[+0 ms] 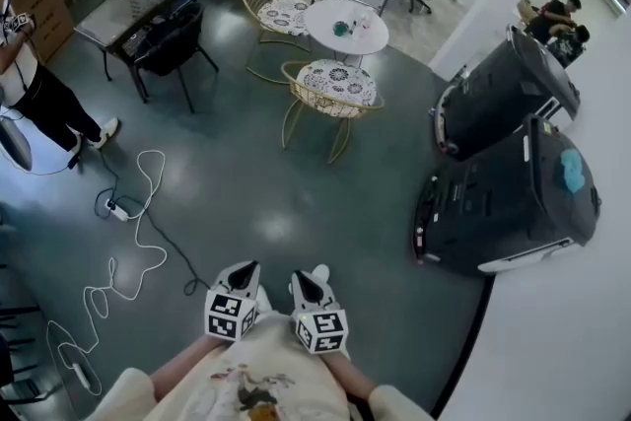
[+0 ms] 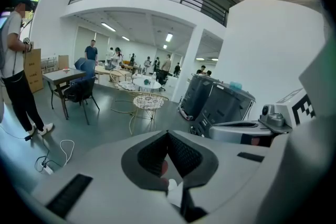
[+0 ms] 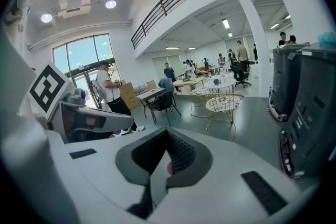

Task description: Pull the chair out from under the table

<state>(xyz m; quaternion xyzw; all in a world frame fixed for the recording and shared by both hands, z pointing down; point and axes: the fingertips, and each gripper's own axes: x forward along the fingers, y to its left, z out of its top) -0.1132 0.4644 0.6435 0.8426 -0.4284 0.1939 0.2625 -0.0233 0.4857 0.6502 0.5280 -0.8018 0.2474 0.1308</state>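
Note:
A gold wire chair (image 1: 335, 89) with a patterned cushion stands at the near side of a small round white table (image 1: 347, 25). A second similar chair (image 1: 281, 13) sits at the table's left. Both are far across the grey floor from me. My left gripper (image 1: 246, 268) and right gripper (image 1: 308, 278) are held side by side close to my body at the bottom of the head view, both shut and empty. The left gripper view shows its shut gripper (image 2: 168, 136) with the chair (image 2: 148, 102) far ahead. The right gripper (image 3: 167, 134) points toward the same chair (image 3: 224, 103).
Two large black machines (image 1: 513, 202) (image 1: 508, 94) stand along the white wall at right. A white cable with a power strip (image 1: 118, 210) trails over the floor at left. A person (image 1: 39, 94) stands far left, near a dark table with dark chairs (image 1: 138, 10).

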